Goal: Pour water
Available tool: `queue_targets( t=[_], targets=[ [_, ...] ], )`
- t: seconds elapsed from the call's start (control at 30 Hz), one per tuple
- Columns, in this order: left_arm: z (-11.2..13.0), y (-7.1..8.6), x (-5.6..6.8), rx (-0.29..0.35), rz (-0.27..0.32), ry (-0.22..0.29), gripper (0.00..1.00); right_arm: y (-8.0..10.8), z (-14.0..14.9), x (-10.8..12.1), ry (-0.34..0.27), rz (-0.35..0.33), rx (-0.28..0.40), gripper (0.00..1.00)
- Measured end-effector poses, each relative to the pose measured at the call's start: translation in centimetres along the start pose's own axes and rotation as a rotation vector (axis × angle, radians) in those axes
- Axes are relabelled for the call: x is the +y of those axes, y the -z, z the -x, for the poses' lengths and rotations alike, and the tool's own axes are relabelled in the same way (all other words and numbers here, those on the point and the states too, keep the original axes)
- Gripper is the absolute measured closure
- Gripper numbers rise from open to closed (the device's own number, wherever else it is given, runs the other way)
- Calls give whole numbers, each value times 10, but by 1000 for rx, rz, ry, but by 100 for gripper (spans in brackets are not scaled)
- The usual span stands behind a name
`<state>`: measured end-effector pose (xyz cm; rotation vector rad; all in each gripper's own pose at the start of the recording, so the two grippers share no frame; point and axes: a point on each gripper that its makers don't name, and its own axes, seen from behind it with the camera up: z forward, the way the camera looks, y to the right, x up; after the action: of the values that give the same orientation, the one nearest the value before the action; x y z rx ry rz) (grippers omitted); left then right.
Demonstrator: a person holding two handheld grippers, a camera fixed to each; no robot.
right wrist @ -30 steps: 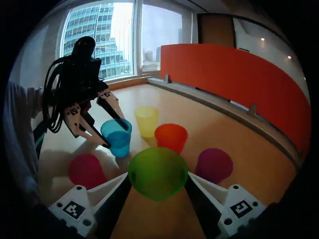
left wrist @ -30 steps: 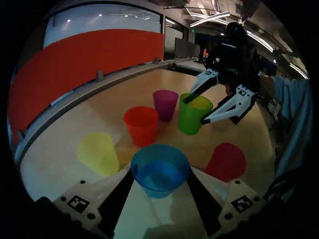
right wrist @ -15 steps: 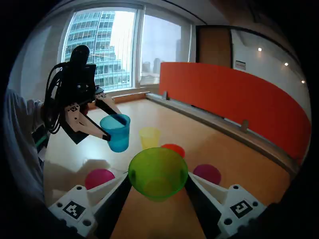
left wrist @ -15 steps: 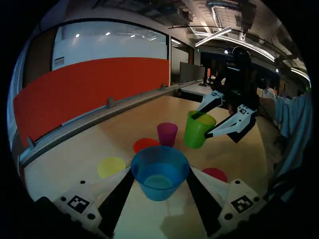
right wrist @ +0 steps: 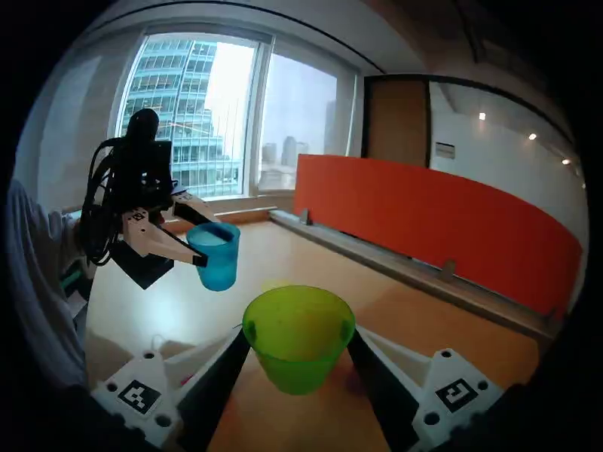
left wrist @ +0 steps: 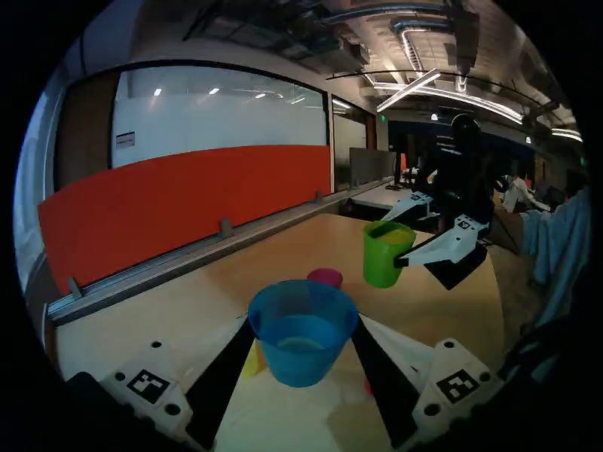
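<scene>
A blue cup with water in its bottom stands upright between the fingers of my left gripper, which is shut on it, above the wooden table. My right gripper is shut on a green cup, also upright and in the air. The right gripper view has the blue cup up at the left, held by the left gripper. In the left gripper view the green cup hangs at the right in the right gripper.
A purple cup stands on the table behind the blue one, and a yellow cup peeks out beside my left finger. An orange partition runs along the table's far edge. A person's sleeve is at the left.
Both grippers have risen with their cups, well above the table. The cups left on the table have dropped low or out of sight.
</scene>
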<state>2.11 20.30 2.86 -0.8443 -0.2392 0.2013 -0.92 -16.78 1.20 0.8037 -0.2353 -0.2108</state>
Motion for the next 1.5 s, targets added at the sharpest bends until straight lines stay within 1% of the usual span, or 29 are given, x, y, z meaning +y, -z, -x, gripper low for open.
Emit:
queue_targets(
  t=[0.2, 0.5, 0.8, 1.0, 1.2, 1.5],
  targets=[
    [-15, 2, 0, 44, -11, -6, 13, 6, -18, 1, 3, 16, 52, 9],
    [-36, 6, -1, 116, -20, 19, 13, 9, -42, 4, -3, 31, 120, 9],
    [-52, 11, -2, 178, -31, 25, 13, 7, -55, 9, -5, 44, 145, 9],
    [-61, 14, -2, 204, -31, 34, 13, 6, -59, 5, -6, 31, 150, 9],
    [-68, 16, -5, 215, -41, 7, 13, 6, -65, 5, -9, 27, 164, 9],
    [-81, 23, -3, 240, -55, -45, 13, 6, -70, 4, -9, 20, 170, 9]
  ],
)
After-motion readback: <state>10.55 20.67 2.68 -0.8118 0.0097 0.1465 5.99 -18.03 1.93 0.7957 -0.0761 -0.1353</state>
